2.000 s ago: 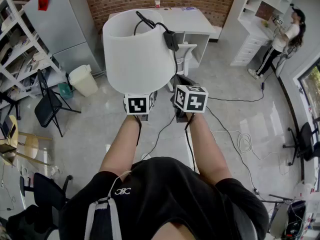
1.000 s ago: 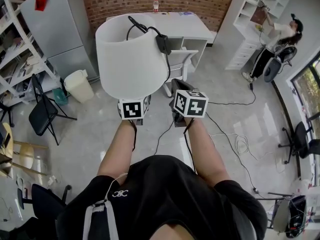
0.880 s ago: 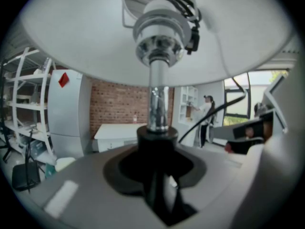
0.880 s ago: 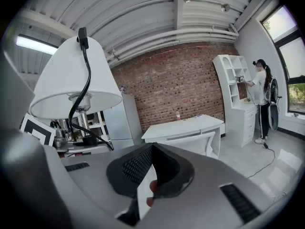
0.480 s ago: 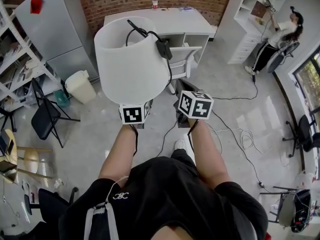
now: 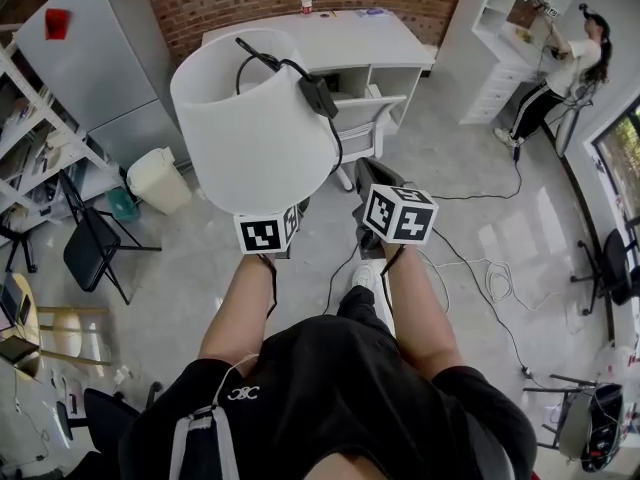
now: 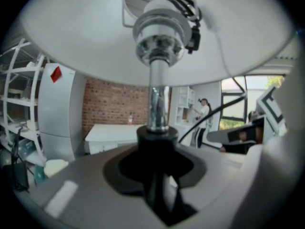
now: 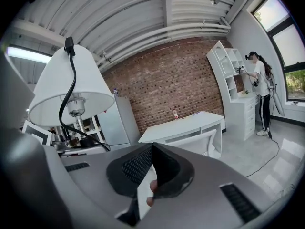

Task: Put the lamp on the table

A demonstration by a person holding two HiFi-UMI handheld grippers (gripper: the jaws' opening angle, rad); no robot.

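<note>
Lamp (image 6: 255,133) is up in the air over the floor, so I'd call this roughly halfway: pickup done, carry and set-down left to do. The white table (image 6: 370,38) sits by the brick wall, well apart from me, with a chair (image 6: 368,118) in front of it and a bottle (image 6: 306,0) at its far edge. Left gripper (image 6: 285,216) is clamped on the lamp low down, shade upright above it. Right gripper (image 6: 370,180) rides just beside, jaws pressed together on nothing I can make out.

Head view gives me the route to the table and the cord (image 6: 338,153) hanging from the shade down past the grippers, which I reckon could snag. It hides the actual grip under the shade, though. Only the left gripper view shows the jaws around the black collar below the chrome stem (image 7: 157,99). Right gripper view shows the lamp side-on, cord draped over the shade's top.
</note>
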